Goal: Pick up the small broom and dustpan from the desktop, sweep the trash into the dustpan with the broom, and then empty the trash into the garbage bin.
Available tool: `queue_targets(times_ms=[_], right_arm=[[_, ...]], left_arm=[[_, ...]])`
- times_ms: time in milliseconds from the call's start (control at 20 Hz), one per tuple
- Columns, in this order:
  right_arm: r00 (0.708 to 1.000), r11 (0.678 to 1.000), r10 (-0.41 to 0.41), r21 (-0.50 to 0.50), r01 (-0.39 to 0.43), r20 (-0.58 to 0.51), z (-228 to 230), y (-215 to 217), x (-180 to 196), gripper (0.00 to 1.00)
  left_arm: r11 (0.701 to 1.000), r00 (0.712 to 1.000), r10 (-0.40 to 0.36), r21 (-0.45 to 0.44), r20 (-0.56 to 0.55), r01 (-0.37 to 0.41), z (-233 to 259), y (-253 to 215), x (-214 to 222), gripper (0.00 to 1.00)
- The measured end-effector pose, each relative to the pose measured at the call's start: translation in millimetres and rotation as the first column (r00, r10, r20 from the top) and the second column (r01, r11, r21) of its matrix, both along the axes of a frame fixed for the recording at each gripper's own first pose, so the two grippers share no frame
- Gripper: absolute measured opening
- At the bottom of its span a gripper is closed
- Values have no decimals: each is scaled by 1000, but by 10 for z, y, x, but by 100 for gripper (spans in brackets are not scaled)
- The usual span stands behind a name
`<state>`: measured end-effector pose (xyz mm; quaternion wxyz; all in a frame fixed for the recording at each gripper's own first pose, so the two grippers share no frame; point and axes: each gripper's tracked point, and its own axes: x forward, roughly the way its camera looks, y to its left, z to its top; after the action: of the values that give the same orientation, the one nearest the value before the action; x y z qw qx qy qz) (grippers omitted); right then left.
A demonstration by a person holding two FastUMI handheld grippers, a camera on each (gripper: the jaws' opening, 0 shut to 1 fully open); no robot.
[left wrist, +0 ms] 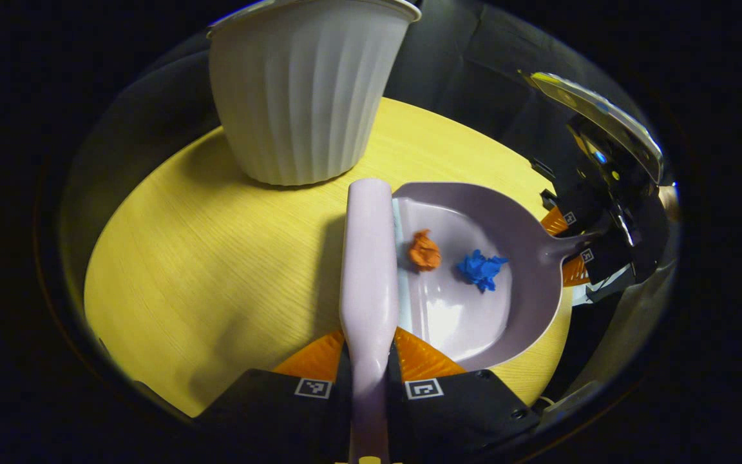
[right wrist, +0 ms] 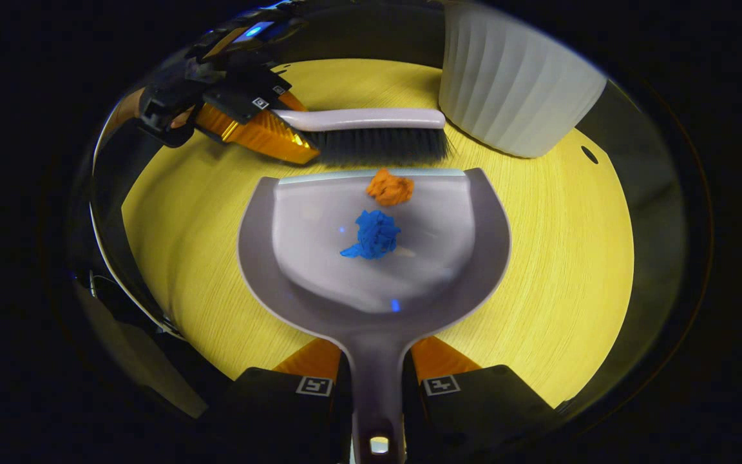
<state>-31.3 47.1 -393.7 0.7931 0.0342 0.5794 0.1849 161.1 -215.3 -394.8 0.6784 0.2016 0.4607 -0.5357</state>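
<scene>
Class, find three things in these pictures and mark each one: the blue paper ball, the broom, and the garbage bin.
blue paper ball (right wrist: 374, 235), right gripper view, its crumpled middle.
broom (right wrist: 380, 145), right gripper view, its dark bristles.
garbage bin (left wrist: 300, 96), left gripper view, its ribbed wall.

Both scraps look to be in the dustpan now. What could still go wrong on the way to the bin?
1. The orange scrap sits right at the dustpan's front lip, so it may roll out if the pan tips forward on lifting.
2. The blue scrap lies loose mid-pan; a quick swing could throw it.
3. The broom, held by the left gripper, lies between the pan and the garbage bin, so the right gripper might knock it.
</scene>
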Motion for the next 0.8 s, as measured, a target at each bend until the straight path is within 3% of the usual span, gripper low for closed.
queue_targets(times_ms=[150, 400, 550, 800], right_arm=[[1000, 1000, -22, 7, 22, -1, 14, 25, -45, 36], [992, 992, -123, 33, 123, 8, 41, 17, -25, 36], [982, 982, -190, 13, 190, 15, 198, -93, -134, 36], [952, 951, -305, -49, 306, 36, 824, -542, -52, 36]], left_arm=[[1000, 999, -2, 14, 45, 2, 44, -7, 36, 27], [987, 973, 154, 25, 174, -161, 60, 182, 319, 27], [959, 943, 271, 30, 192, -281, 65, 395, 304, 27], [890, 885, 451, 10, 117, -455, 39, 913, 86, 27]])
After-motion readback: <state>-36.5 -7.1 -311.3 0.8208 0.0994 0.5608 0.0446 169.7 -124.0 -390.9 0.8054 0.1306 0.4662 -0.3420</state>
